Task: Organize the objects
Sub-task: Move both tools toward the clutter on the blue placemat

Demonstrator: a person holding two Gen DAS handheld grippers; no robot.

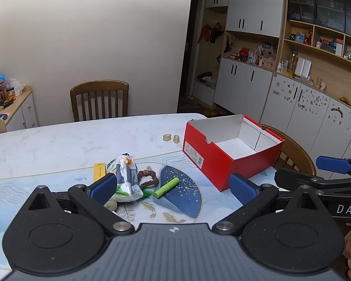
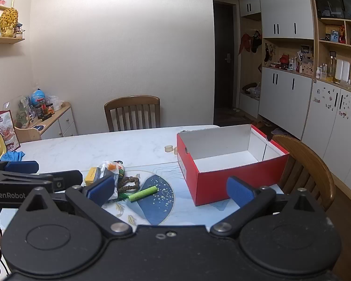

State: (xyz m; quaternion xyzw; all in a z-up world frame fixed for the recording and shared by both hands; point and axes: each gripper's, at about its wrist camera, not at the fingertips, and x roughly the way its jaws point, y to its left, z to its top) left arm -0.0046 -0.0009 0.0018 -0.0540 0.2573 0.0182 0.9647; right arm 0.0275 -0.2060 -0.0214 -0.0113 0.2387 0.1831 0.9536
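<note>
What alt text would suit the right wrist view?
An open hand-held gripper hovers over a table with an empty red box, a green tube, a plastic bag and clutter.

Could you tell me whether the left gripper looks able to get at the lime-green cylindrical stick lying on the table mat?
Probably yes: the left gripper is open, and the lime-green cylindrical stick lies uncovered ahead of it, apart from the brown bracelet and red cardboard box.

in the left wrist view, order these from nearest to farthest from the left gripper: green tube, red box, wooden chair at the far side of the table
1. green tube: lying on the blue mat, just ahead between the open fingers of the left gripper.
2. red box: on the table, ahead and to the right.
3. wooden chair: beyond the table's far edge, by the wall.
</note>
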